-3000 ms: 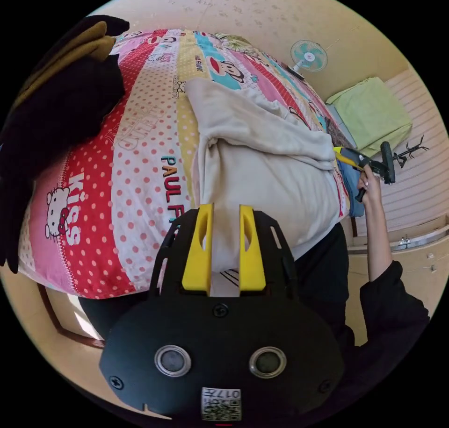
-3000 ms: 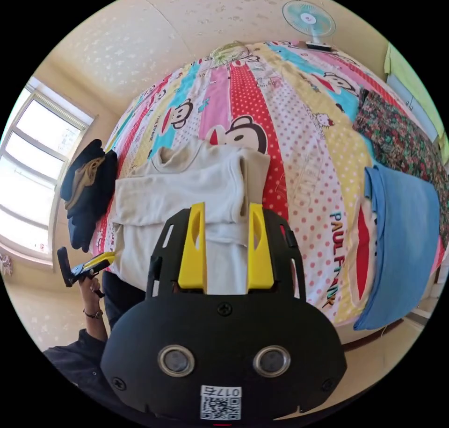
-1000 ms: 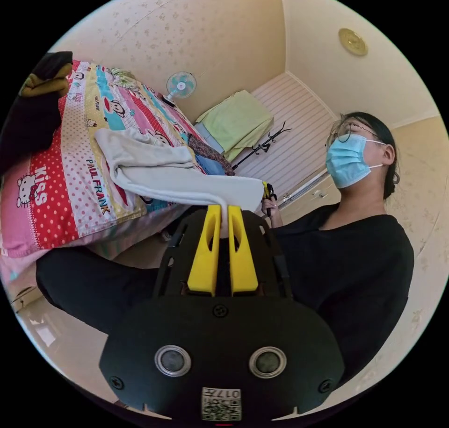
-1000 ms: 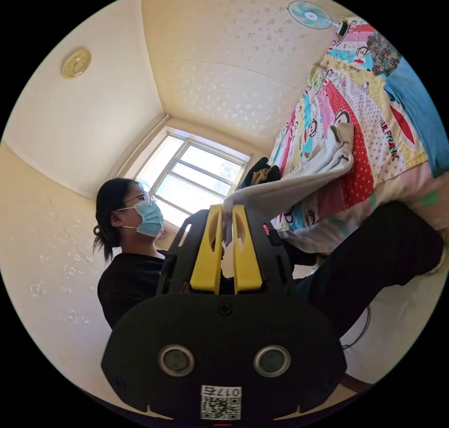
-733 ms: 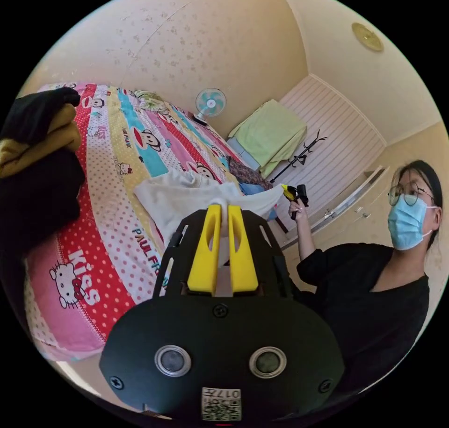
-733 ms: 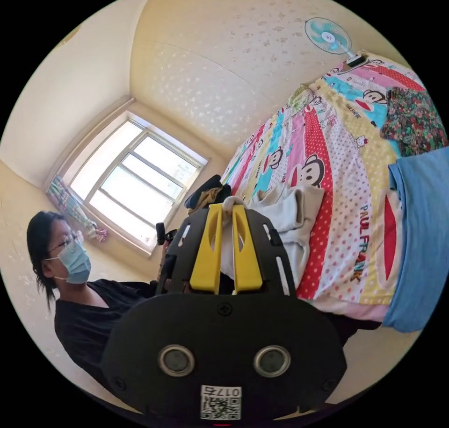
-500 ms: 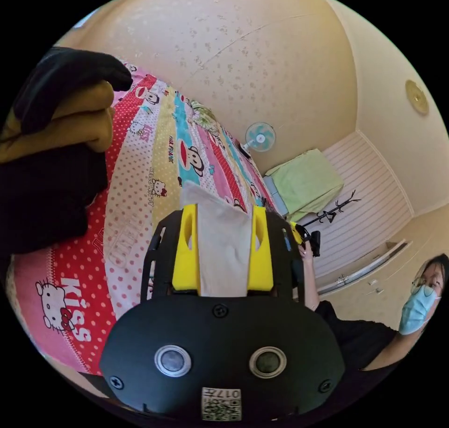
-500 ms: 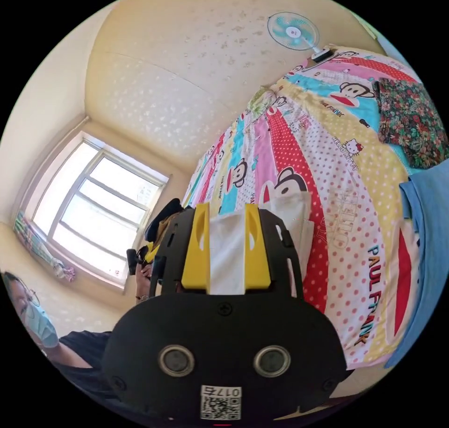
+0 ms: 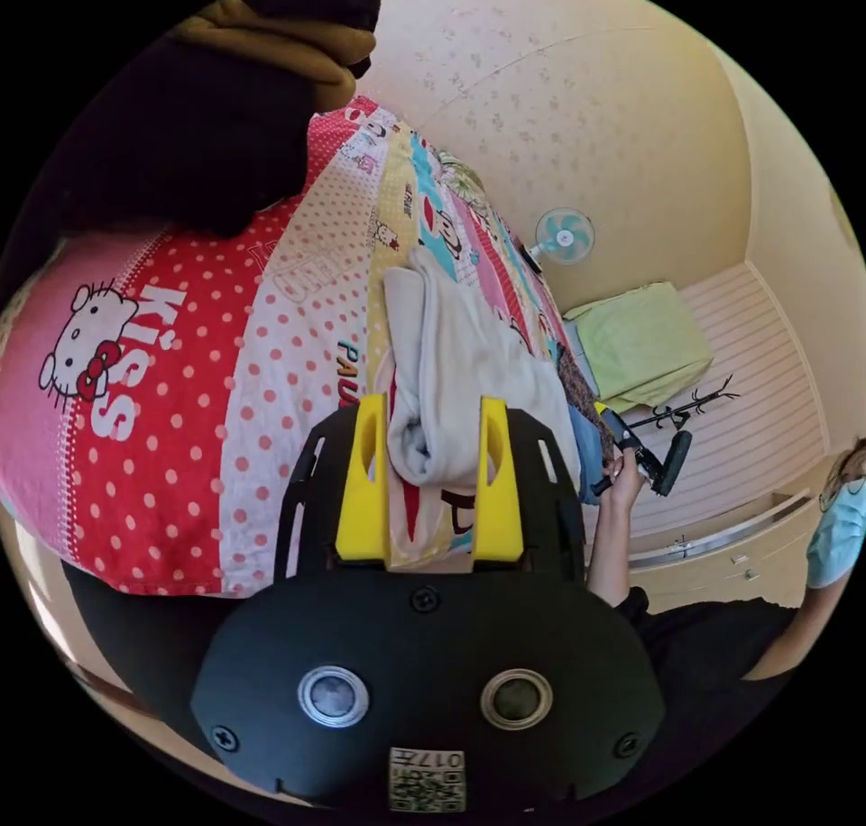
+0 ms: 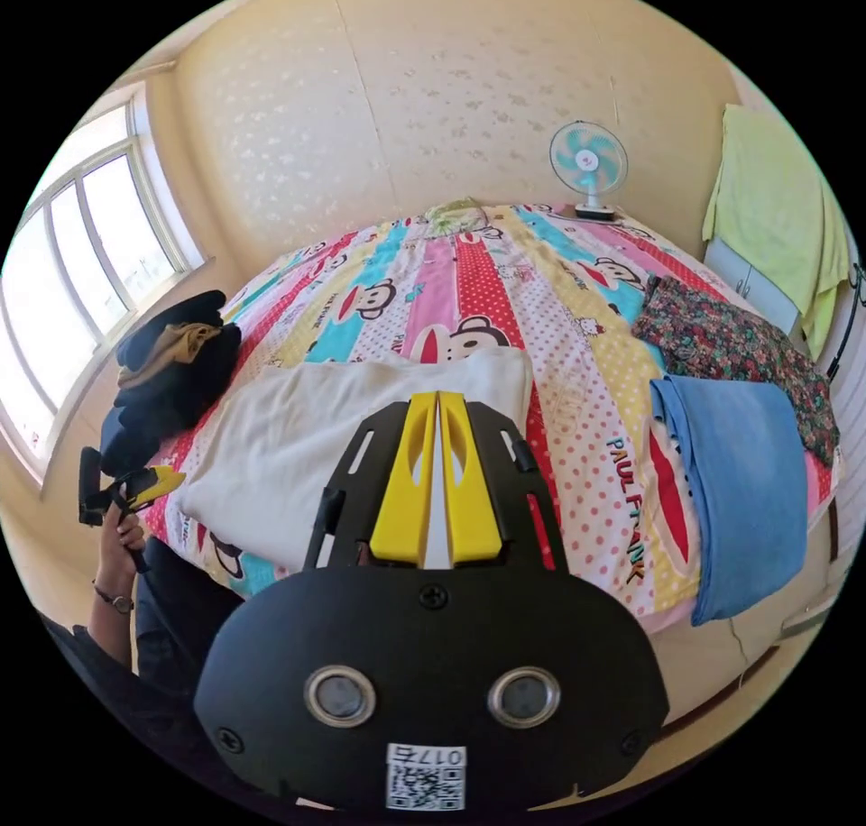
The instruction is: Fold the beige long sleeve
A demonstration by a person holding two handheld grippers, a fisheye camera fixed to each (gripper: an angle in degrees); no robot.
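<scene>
In the left gripper view the left gripper [image 9: 431, 479] has its yellow jaws spread apart, with nothing pinched; the beige long sleeve [image 9: 451, 384] lies just past them. In the right gripper view the right gripper [image 10: 437, 483] has its jaws drawn together, almost touching, and I see no cloth between them.

The beige long sleeve [image 10: 352, 429] lies folded into a flat rectangle near the front edge of the bed [image 10: 577, 339], toward its window-side corner. Its near end bunches in rounded folds in the left gripper view. Beside it along that edge sits a dark pile of clothes [image 10: 167, 366], and toward the other corner a folded blue cloth [image 10: 740, 492], with a floral cloth [image 10: 731, 344] behind. At the far edge stands a small fan [image 10: 588, 163].

The garment looks soft, light and limp, so it will likely sag and slip out of shape if lifted by one point. Best taken by two corners of a folded edge, pinching all layers together.
</scene>
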